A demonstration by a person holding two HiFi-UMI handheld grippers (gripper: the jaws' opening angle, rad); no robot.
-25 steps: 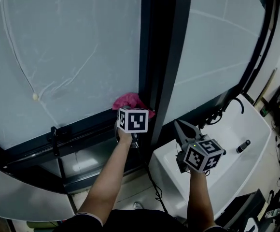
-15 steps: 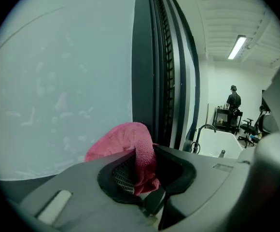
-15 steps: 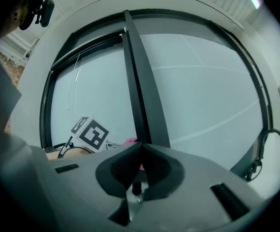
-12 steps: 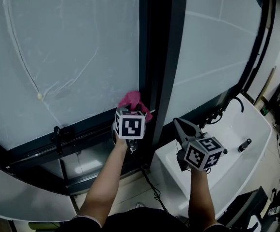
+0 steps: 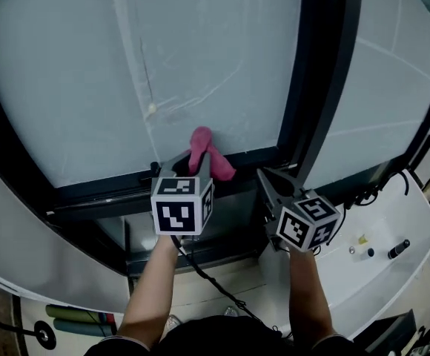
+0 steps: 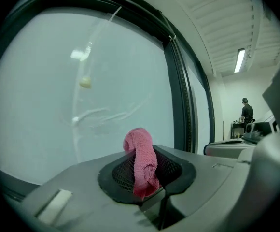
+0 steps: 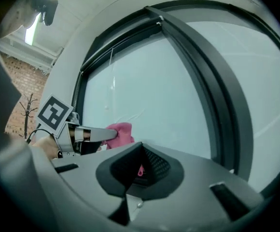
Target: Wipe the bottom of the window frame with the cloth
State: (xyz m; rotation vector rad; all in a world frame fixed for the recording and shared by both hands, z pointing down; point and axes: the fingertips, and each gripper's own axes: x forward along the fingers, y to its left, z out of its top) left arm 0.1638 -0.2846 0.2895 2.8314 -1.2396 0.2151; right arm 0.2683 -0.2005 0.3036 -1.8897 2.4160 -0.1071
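My left gripper (image 5: pixel 193 167) is shut on a pink cloth (image 5: pixel 204 153), which sticks up out of its jaws against the bottom rail of the window frame (image 5: pixel 104 193). In the left gripper view the cloth (image 6: pixel 141 159) is a rolled strip clamped between the black pads, with frosted glass behind it. My right gripper (image 5: pixel 268 179) hovers just right of the cloth, near the foot of the dark vertical mullion (image 5: pixel 320 80), its jaws together and holding nothing. The right gripper view shows the left gripper (image 7: pixel 106 134) and the cloth (image 7: pixel 122 132) ahead of the right gripper (image 7: pixel 135 173).
A blind cord with a bead (image 5: pixel 151 110) hangs in front of the glass. A white counter (image 5: pixel 371 273) with a small dark pen-like object (image 5: pixel 398 248) lies at the lower right. A cable (image 5: pixel 211 282) trails below my left gripper. A person (image 6: pixel 246 112) stands far off.
My left gripper has carried the cloth leftward along the bottom rail, away from the mullion, and the cloth now stands upright. The right gripper has followed beside it.
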